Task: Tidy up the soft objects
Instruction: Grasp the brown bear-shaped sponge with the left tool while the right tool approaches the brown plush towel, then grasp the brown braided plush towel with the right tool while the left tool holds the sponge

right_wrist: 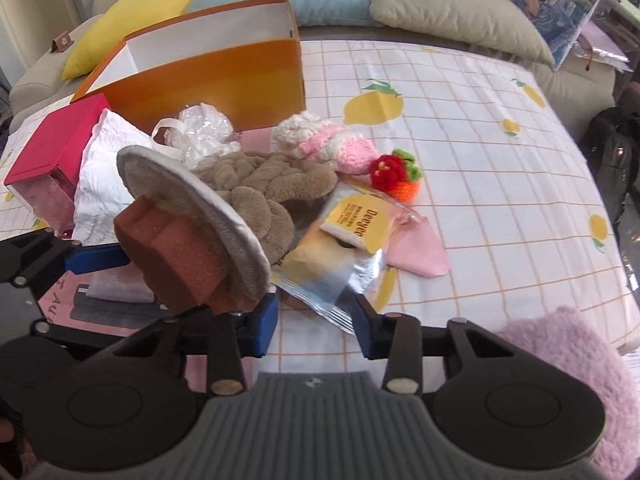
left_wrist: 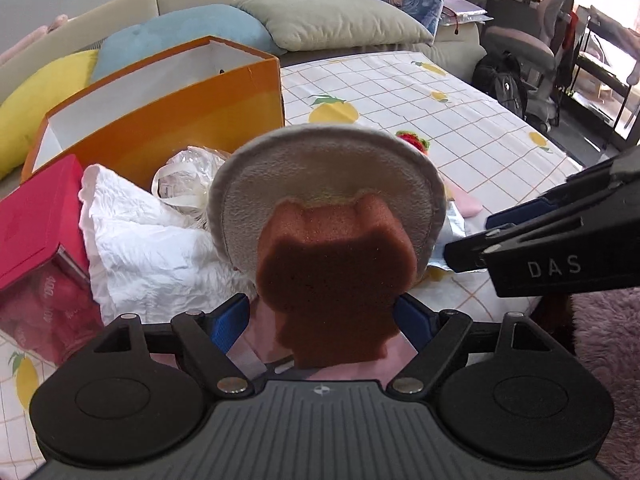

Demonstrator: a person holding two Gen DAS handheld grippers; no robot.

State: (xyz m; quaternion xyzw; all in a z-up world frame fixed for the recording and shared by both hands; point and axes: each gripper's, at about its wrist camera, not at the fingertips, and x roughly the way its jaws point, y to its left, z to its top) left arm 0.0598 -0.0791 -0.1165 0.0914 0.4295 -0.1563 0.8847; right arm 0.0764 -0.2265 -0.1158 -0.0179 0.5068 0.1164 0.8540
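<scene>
My left gripper [left_wrist: 324, 320] is shut on a brown cat-shaped sponge [left_wrist: 332, 280] and holds it up above the bed; a round grey plush pad [left_wrist: 320, 172] leans against the sponge's far side. Both show in the right wrist view, the sponge [right_wrist: 176, 256] and the pad [right_wrist: 192, 204] at the left. My right gripper [right_wrist: 316, 320] is open and empty, low over a foil snack packet [right_wrist: 344, 248]. Behind lie a tan plush toy [right_wrist: 268, 188], a pink-and-white knit piece [right_wrist: 324, 140], a crochet strawberry [right_wrist: 396, 176] and a pink soft pouch [right_wrist: 420, 248].
An open orange box [right_wrist: 224, 76] stands at the back left, also in the left wrist view [left_wrist: 160, 120]. A red box [right_wrist: 56, 148], crumpled white paper [right_wrist: 104, 172] and a clear plastic bag [right_wrist: 204, 136] lie beside it. Pillows [right_wrist: 440, 8] line the headboard. A pink fluffy rug [right_wrist: 580, 380] lies at right.
</scene>
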